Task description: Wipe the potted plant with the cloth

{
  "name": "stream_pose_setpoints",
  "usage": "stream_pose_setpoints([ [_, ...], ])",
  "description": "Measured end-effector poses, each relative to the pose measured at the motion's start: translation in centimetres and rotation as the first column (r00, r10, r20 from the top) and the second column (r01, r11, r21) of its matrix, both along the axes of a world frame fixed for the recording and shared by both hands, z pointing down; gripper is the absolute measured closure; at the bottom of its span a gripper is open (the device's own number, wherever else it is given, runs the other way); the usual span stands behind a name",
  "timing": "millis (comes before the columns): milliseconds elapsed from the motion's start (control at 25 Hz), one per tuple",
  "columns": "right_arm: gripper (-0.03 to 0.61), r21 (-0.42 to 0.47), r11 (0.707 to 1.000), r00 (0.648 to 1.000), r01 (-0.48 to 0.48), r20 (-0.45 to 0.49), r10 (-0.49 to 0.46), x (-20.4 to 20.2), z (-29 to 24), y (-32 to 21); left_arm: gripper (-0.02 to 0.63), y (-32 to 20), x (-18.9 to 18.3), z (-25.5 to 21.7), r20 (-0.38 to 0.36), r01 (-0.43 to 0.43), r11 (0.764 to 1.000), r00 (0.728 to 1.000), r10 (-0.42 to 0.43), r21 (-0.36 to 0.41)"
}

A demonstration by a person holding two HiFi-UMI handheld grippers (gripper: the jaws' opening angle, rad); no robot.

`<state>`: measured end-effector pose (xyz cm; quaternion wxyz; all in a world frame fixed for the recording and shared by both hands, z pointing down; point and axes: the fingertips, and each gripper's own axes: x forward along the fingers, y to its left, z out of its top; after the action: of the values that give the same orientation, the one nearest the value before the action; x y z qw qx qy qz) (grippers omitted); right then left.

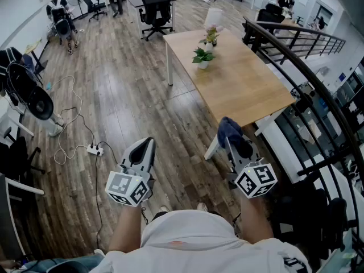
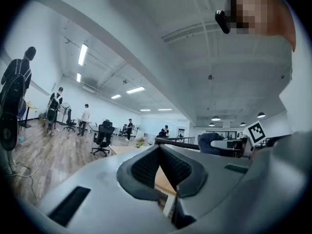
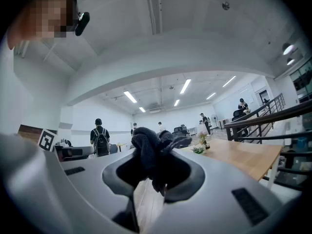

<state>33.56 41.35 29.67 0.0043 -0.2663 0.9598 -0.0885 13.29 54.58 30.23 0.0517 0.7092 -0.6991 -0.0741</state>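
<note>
A small green potted plant (image 1: 202,57) in a white pot stands on the far part of a wooden table (image 1: 244,90), with a flowering pot (image 1: 211,37) just behind it. My right gripper (image 1: 228,132) is shut on a dark blue cloth (image 1: 229,128), held level near the table's near corner and well short of the plants. In the right gripper view the bunched cloth (image 3: 148,152) fills the jaws of the right gripper (image 3: 153,155), and the plants (image 3: 199,149) show small on the table (image 3: 243,157) beyond. My left gripper (image 1: 145,147) is shut and holds nothing, its jaws (image 2: 160,151) closed together.
A black stair railing (image 1: 307,50) curves along the right of the table. Black office chairs (image 1: 156,10) stand beyond the table's far end. A white cable and power strip (image 1: 94,149) lie on the wood floor at left, near a floor fan (image 1: 34,101). People stand far back.
</note>
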Motion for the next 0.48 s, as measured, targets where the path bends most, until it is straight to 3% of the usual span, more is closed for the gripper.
stream_pose_setpoints([
  [480, 0.431, 0.009, 1.0, 1.0, -0.01, -0.026, 0.01, -2.0, 0.0, 1.0, 0.598, 1.2, -2.3, 0.3, -0.013, 0.013, 1.0, 1.0, -0.013, -0.025],
])
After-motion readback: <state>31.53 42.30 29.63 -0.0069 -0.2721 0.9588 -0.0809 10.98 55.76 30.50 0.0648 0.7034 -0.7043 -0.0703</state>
